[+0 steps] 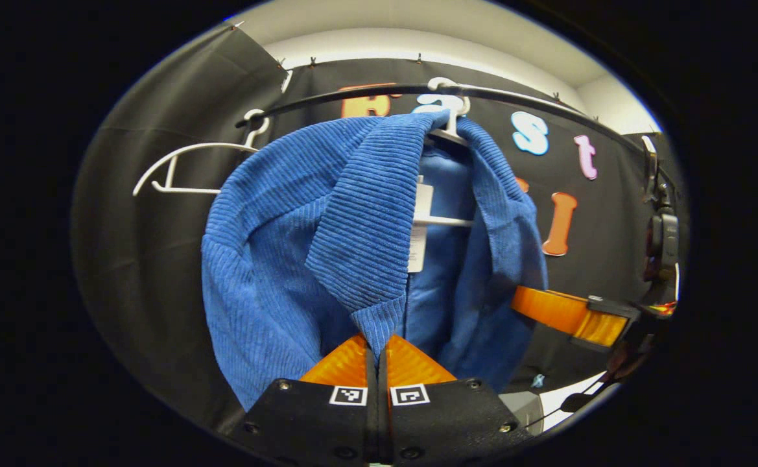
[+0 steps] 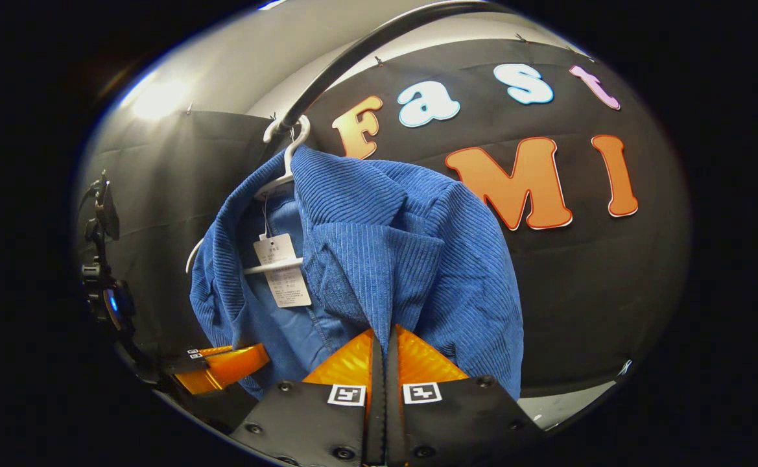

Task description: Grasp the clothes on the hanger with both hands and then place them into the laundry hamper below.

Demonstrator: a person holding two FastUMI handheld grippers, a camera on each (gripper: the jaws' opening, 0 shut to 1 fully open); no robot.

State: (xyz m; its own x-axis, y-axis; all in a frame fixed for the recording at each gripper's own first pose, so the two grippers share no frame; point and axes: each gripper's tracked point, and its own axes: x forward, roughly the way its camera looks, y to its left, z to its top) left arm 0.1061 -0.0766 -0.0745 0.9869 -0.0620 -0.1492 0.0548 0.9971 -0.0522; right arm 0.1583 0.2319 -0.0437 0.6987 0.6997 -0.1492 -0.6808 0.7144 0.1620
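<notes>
Pinching the front edges of the blue corduroy jacket (image 1: 268,246) with both tools looks like the step in hand, with the lift off the white hanger (image 1: 447,133) not yet done.

Starting with the left gripper view: hanging from the black rail (image 1: 353,97) on that hanger, with a second, bare hanger (image 1: 177,172) further along the rail. Left gripper (image 1: 379,353) sitting with jaws pressed nearly together, a narrow tip of the jacket's lapel running down into the slit between the orange fingers (image 1: 343,366); judging this as closed on the cloth, though only a thin fold is caught. Other tool's orange finger reaching in at the jacket's far lower edge, below the hanger.

Moving to the right gripper view: jacket draped below the rail (image 2: 353,58), paper tag (image 2: 281,269) dangling inside the open front, just under the hanger (image 2: 284,168). Right gripper (image 2: 382,350) likewise closed to a slit, the other lapel's corner dipping between its fingers (image 2: 417,360). Left tool visible low at the jacket's hem side, under the tag.

Doing this well probably means keeping both pinches firm, raising the two sides evenly so the shoulders clear the hanger's ends, then drawing the garment forward and away from the rail rather than tugging straight down, which could drag the hanger off or slip the thin folds free. Laundry hamper lying somewhere beneath the jacket, per the task.
</notes>
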